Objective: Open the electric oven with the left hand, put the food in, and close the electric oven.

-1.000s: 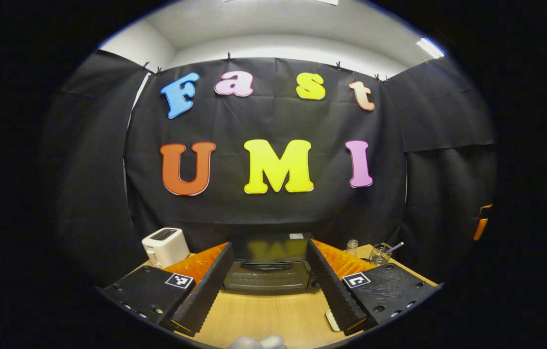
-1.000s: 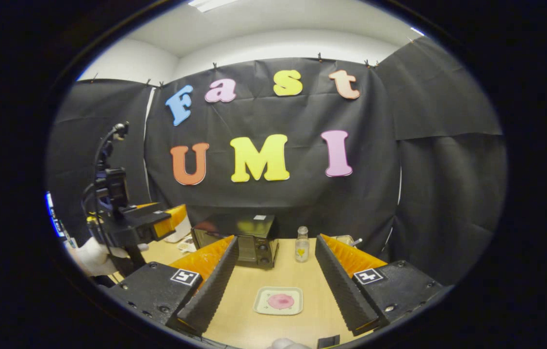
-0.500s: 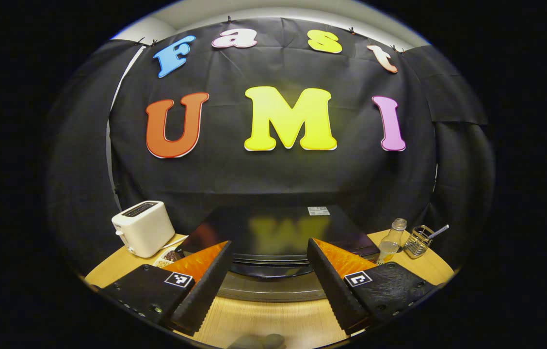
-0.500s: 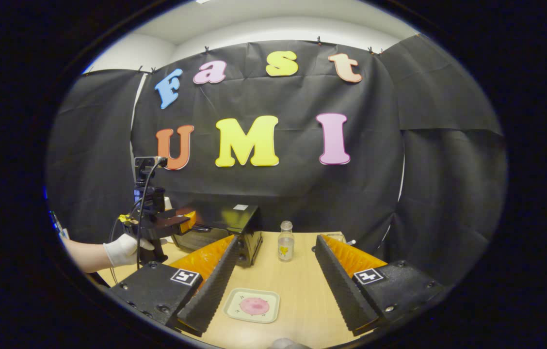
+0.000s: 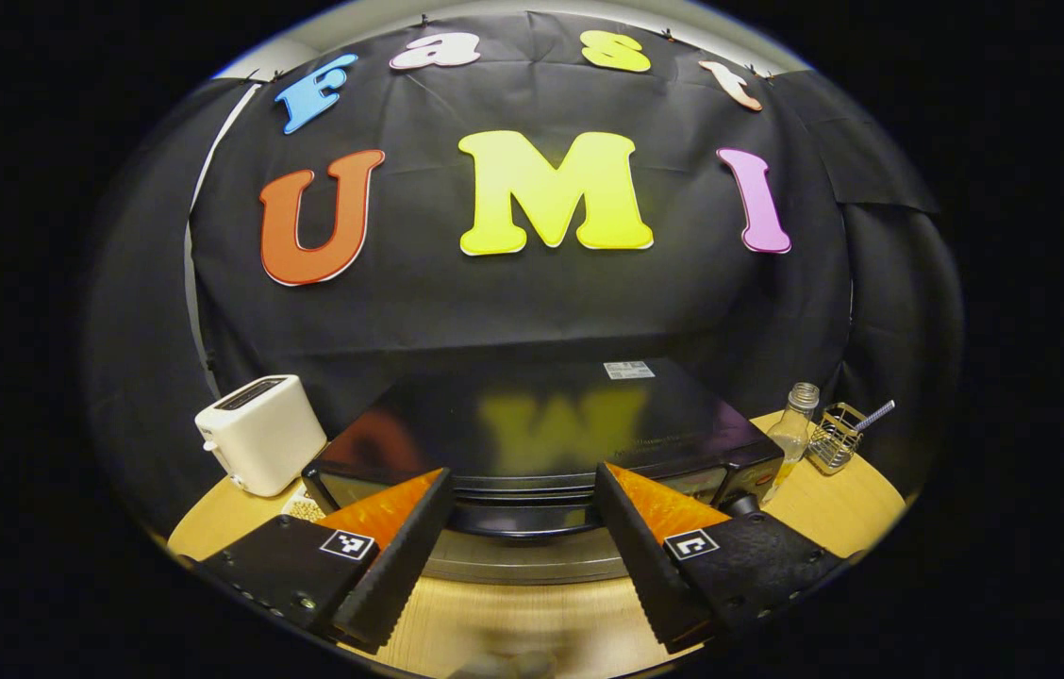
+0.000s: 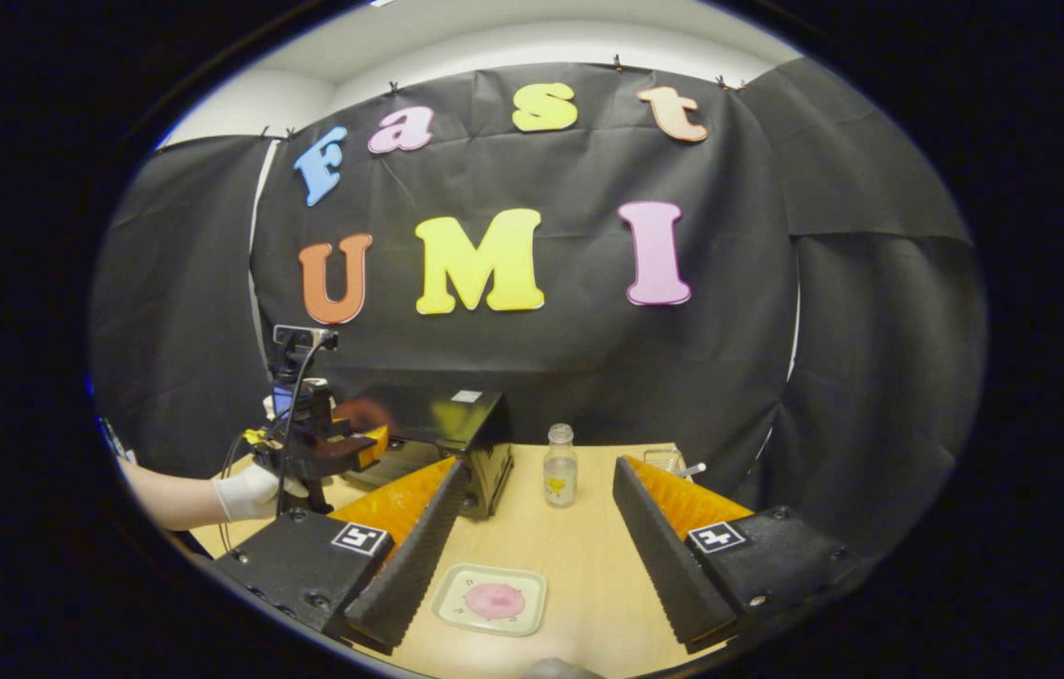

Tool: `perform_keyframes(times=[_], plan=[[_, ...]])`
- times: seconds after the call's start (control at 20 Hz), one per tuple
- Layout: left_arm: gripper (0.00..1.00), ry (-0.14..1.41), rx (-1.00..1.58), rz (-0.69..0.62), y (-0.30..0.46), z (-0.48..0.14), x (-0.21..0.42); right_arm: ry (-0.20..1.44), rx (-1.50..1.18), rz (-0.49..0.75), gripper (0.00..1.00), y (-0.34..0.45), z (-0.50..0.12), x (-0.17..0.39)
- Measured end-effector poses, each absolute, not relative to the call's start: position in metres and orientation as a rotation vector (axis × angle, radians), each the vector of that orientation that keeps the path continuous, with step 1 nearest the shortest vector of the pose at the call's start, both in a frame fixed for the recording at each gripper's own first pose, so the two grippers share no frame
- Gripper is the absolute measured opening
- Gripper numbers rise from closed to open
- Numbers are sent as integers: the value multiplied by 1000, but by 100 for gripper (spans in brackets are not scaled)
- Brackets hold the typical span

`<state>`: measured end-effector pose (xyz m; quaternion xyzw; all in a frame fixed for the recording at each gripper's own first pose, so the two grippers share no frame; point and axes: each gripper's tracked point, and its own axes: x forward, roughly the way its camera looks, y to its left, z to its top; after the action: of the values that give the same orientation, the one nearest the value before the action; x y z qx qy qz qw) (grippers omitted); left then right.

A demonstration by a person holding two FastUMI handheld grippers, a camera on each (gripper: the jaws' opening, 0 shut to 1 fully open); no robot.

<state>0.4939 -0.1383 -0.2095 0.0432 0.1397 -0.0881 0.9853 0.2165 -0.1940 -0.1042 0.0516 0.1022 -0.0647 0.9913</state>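
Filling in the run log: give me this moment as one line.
phase: reach for handle | left gripper: open at oven door | right gripper: open above plate | oven: closed

right gripper (image 6: pixel 532 552) open above plated food (image 6: pixel 493 600).

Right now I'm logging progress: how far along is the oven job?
Nothing is finished. The oven door looks shut, with the open left gripper straddling its handle. The pink food sits on its tray between the open right gripper fingers. Opening, loading and closing remain.
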Motion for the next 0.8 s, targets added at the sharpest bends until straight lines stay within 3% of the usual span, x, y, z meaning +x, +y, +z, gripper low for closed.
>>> perform_keyframes(times=[0.4, 0.8], plan=[[96, 333, 91, -190, -137, -213, 479, 205, 121, -126, 96, -191, -107, 203], [96, 378, 96, -206, -127, -235, 421, 205, 117, -107, 96, -180, -110, 191]])
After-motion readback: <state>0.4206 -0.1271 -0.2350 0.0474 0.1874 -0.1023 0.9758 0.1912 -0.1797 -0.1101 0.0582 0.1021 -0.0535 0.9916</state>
